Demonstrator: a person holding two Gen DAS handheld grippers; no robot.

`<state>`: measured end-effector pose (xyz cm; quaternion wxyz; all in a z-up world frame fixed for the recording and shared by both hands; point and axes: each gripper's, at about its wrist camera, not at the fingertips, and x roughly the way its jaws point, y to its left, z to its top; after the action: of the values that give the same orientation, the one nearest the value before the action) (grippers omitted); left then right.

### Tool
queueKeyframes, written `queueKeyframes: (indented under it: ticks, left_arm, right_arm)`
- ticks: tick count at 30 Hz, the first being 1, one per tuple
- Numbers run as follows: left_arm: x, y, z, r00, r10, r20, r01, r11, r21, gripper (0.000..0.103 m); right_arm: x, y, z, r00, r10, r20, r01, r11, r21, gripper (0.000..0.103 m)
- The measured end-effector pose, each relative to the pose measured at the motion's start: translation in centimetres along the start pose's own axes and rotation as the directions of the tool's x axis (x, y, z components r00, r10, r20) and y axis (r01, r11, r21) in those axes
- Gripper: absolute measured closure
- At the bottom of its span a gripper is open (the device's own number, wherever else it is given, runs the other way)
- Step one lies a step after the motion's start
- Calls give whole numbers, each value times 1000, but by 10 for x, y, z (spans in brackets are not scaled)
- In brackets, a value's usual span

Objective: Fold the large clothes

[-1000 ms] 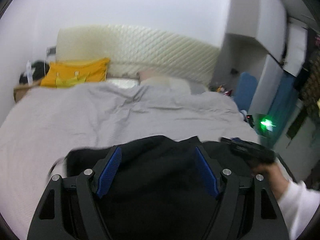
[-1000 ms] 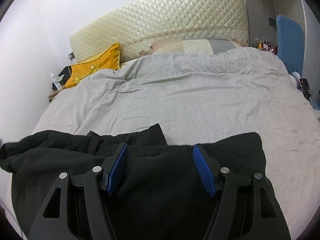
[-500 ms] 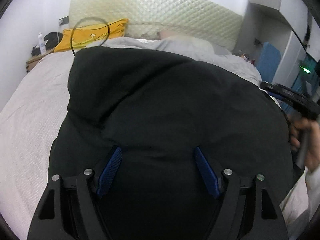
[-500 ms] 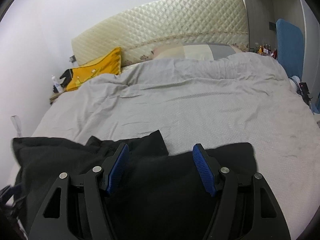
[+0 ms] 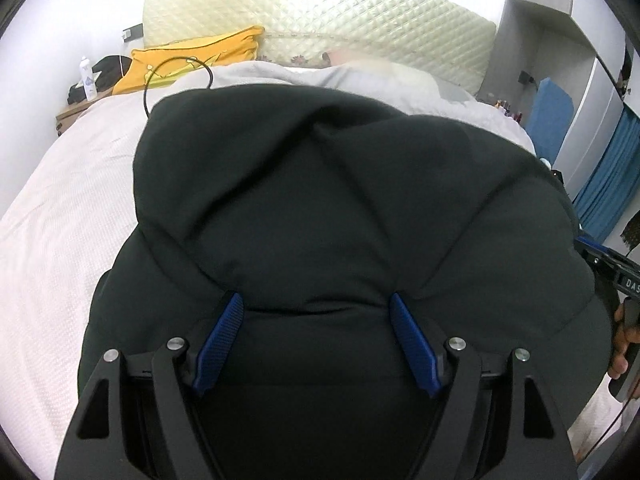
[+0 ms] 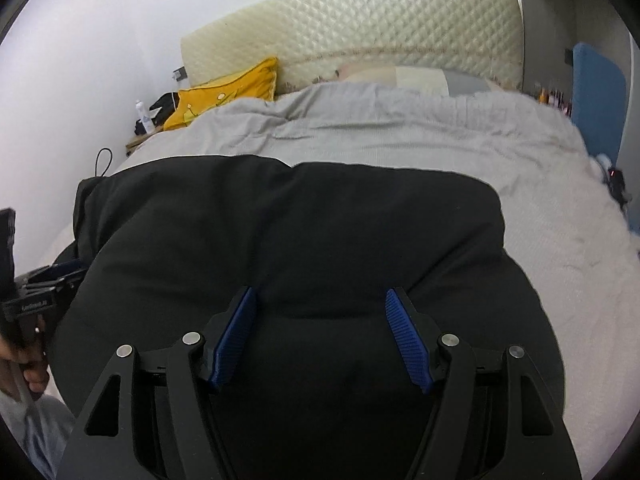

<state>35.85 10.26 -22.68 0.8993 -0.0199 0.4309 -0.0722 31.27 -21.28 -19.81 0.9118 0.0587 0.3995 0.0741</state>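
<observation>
Fabric fills both of my views: one black garment (image 5: pixel 340 208), bulky and creased, spread across the grey duvet (image 6: pixel 420 136) of the bed and bunched up against both tools. I count two tools. My left tool (image 5: pixel 316 304) has its two blue pads (image 5: pixel 218 344) standing wide apart with the garment's cloth lying between and under them; I cannot tell whether any of it is pinched. My right tool (image 6: pixel 320 300) shows the same: pads spread, black cloth draped across the gap, nothing clearly clamped. In the left view the right tool's handle sits at the far right edge, gripped by a hand (image 5: pixel 622 344). Behind the garment I see one yellow pillow (image 6: pixel 228 92), one quilted cream headboard (image 6: pixel 360 36), and one small white bottle (image 5: pixel 87 80) on the bedside stand.
</observation>
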Motion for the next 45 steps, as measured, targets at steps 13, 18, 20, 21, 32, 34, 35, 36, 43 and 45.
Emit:
queueKeyframes:
  ticks: [13,18,20,21,32,34,35,36,43,45]
  left_arm:
    - [-41,131,14,996,-58,74,75,965,-250,21]
    - [3,165,-4,973,-231,-23,205,902,-379,21]
    - [16,164,-9,948,-316,-25,279,868,-410,21]
    - [20,162,-10,937,-348,-16,309,853,-422,23]
    - [-35,124,81,919,-374,126,394,864,-312,96]
    - [-54,115,98,914,-366,177,402,874,-274,96]
    - [-63,112,107,916,-342,209,388,887,-251,96]
    - [-66,110,113,920,-321,225,371,898,-238,96]
    - [-3,102,114,970,-201,134,228,946,-232,96]
    - [18,108,100,977,-195,83,210,943,-258,95]
  right_arm:
    - [-70,-107,-5,997,37,74,-56,961,272,11]
    - [-31,-154,-29,989,147,2,-130,866,483,8]
    - [-13,-152,-33,974,222,-37,-173,844,508,8]
    - [-7,-148,-32,965,259,-41,-202,835,512,9]
    - [-47,-67,77,990,93,103,-116,962,249,97]
    - [-62,-64,100,982,70,175,-112,964,240,98]
    - [-64,-64,108,978,62,197,-109,966,235,98]
    - [-67,-65,115,974,51,222,-103,968,231,98]
    - [-15,-73,112,985,-79,154,52,984,171,99]
    - [11,-80,92,991,-105,86,88,980,178,99]
